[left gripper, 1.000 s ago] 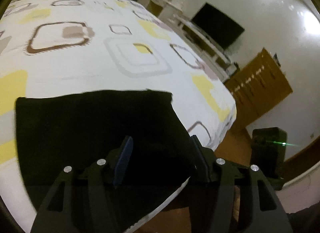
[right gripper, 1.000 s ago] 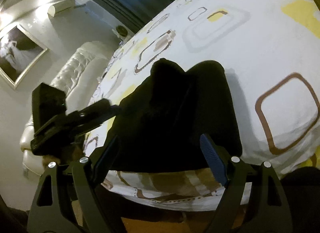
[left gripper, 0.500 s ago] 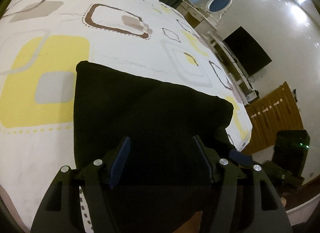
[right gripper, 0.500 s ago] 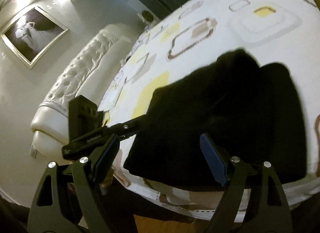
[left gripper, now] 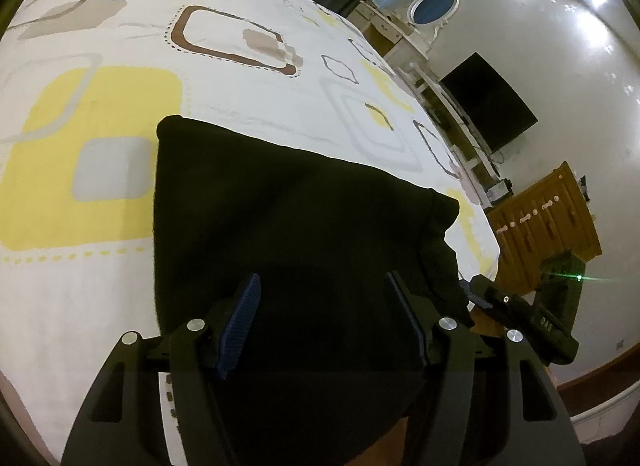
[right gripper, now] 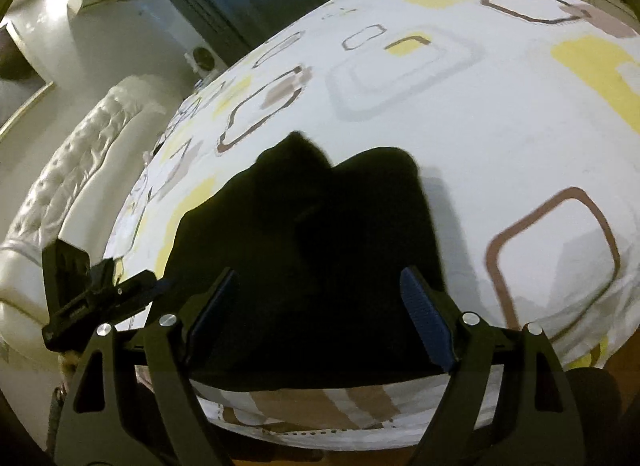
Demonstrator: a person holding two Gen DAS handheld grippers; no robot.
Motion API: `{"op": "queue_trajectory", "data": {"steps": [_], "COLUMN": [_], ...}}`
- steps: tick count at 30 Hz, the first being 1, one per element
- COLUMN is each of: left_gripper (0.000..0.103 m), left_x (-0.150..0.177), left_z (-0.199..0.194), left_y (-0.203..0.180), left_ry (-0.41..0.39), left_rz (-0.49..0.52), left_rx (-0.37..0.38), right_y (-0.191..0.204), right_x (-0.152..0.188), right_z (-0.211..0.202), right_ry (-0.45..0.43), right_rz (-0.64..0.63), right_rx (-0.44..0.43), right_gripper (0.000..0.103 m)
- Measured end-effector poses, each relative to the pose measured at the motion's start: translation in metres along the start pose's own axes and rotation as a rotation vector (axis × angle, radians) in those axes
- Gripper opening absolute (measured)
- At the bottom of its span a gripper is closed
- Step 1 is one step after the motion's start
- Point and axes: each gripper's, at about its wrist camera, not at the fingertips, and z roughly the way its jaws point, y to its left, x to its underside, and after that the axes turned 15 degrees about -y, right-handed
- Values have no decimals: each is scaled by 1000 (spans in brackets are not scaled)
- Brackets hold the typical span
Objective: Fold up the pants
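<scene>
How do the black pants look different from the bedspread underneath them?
The pants are plain black; the bedspread is white with yellow, grey and brown squares. The pants form a small folded bundle near the bed's edge; the bedspread lies spread across the whole bed. Both are soft fabric.

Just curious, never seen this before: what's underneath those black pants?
The black pants lie on a bed with a white sheet patterned in yellow and brown squares. The sheet directly beneath them is covered, so unseen.
</scene>
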Motion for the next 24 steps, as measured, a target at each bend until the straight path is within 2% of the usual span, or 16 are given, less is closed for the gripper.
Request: {"op": "queue_trajectory", "data": {"steps": [4,6,8,10,14,17,18,19,21,24], "left_gripper": [64,64,65,72,72,72,72,72,72,72], "left_x": [0,1,1,3,9,14,15,15,16,15], "left_z": [-13,-23,-27,-31,-29,-28,-27,-27,-27,-27], "left_y": [5,8,12,19,38,45,47,48,49,49], "left_ry": [-34,-59,-68,-70,-43,-37,-37,-36,-35,-35], "left_rz": [1,1,10,18,-26,-48,-58,-62,-71,-74], "left_rx": [-25,-55,-85,-124,-152,-161,-158,-156,-154,-149], "right_y": [-7,-9,-7,-2,4,1,0,-1,-3,-6], "right_x": [-5,-5,-6,-10,-10,-9,-10,-10,-10,-15], "right_z": [1,10,14,17,28,35,37,38,39,31], "right_ry": [11,49,65,74,134,155,165,177,190,154], "right_rz": [41,62,57,36,-7,-13,-9,-2,23,18], "right_rx": [-62,-95,-97,-111,-92,-76,-87,-100,-131,-134], "right_gripper": [83,83,83,83,81,47,24,11,10,8]}}
